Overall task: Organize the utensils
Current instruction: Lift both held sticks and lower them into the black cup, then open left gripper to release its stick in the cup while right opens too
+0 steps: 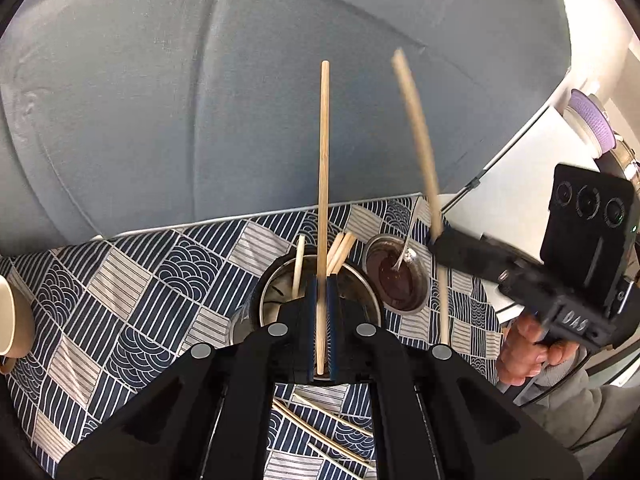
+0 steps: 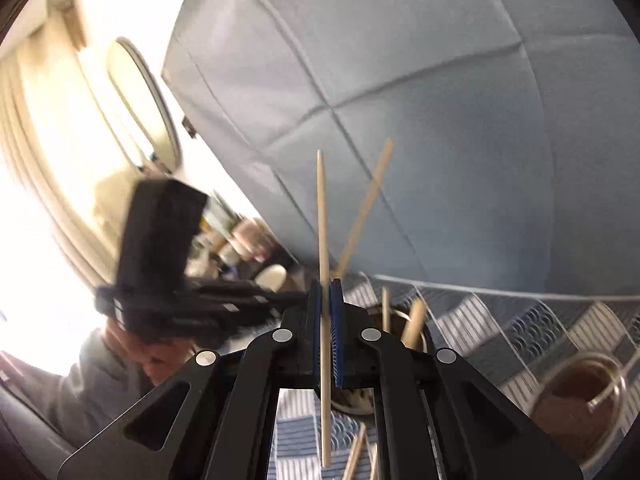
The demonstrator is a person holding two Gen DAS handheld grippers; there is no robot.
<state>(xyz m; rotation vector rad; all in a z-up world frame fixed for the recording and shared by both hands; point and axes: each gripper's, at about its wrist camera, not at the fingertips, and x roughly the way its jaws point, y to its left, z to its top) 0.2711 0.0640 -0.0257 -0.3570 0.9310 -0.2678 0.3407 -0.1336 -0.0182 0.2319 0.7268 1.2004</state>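
My left gripper (image 1: 321, 280) is shut on a wooden chopstick (image 1: 323, 168) that stands upright above a steel holder cup (image 1: 269, 280) with several chopsticks in it. My right gripper (image 2: 327, 284) is shut on another wooden chopstick (image 2: 322, 216), also upright. The right gripper shows in the left wrist view (image 1: 438, 242) at the right, blurred, with its chopstick (image 1: 416, 128) tilted. The left gripper (image 2: 292, 298) and its chopstick (image 2: 366, 208) show blurred in the right wrist view. The holder cup (image 2: 400, 316) lies just behind my right fingers.
A second steel cup (image 1: 416, 296) with brown contents and a metal spoon (image 1: 408, 236) stands right of the holder. Loose chopsticks (image 1: 320, 424) lie on the blue patterned cloth (image 1: 132, 300). A beige cup (image 1: 12, 320) sits at the left edge. A grey-blue sofa (image 1: 160, 100) rises behind.
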